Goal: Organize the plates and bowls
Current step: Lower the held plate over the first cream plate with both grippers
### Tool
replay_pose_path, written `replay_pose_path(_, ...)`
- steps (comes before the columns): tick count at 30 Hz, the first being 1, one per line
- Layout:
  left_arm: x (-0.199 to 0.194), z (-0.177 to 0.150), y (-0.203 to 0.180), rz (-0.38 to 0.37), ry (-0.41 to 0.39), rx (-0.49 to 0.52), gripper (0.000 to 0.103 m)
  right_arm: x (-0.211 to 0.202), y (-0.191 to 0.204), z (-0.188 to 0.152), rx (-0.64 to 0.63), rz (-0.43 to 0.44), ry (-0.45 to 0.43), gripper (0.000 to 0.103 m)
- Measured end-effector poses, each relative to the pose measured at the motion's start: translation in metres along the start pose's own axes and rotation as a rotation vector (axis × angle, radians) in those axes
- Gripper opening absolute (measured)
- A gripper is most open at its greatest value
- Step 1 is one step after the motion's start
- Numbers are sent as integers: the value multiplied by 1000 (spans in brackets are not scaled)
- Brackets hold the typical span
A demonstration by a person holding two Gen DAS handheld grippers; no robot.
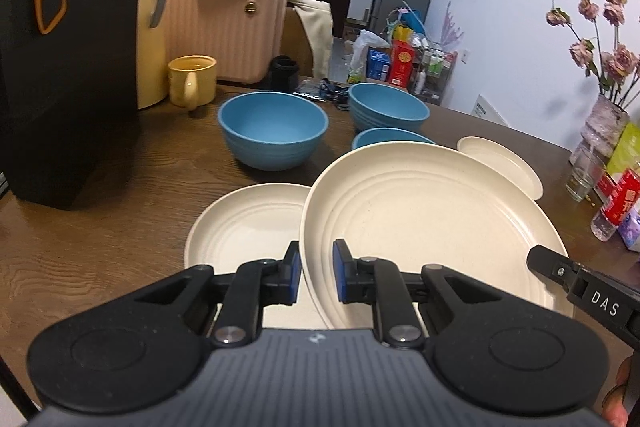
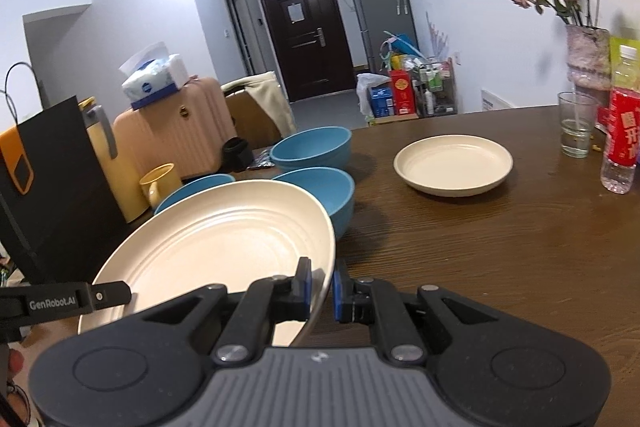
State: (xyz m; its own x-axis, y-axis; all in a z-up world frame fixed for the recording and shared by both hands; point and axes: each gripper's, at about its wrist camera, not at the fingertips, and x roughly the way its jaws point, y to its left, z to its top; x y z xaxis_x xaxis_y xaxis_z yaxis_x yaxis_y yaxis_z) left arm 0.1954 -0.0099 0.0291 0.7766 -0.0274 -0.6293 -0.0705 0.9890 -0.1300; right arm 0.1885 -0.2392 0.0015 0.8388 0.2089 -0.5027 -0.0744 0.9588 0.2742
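A cream plate (image 1: pixel 424 223) is held off the tabletop (image 1: pixel 100 247) by both grippers: the left gripper (image 1: pixel 316 277) is clamped narrow on its left rim, the right gripper (image 2: pixel 321 287) on its right rim. In the left view it hangs at frame centre, partly over a second plate (image 1: pixel 244 227). The stacking step seems in hand; next, the plate would need to be centred over the lower one, levelled and set down before the jaws are released. Only the left view shows that lower plate; a third plate (image 2: pixel 454 163), at upper right, is seen whole only in the right view. Three blue bowls (image 1: pixel 274 131) stand behind.
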Motion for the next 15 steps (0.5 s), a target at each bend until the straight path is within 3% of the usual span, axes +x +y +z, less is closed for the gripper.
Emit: replay_pose_path(15,10,3,47,37,12,-55,16,29,42,-7,-41,38,42,10)
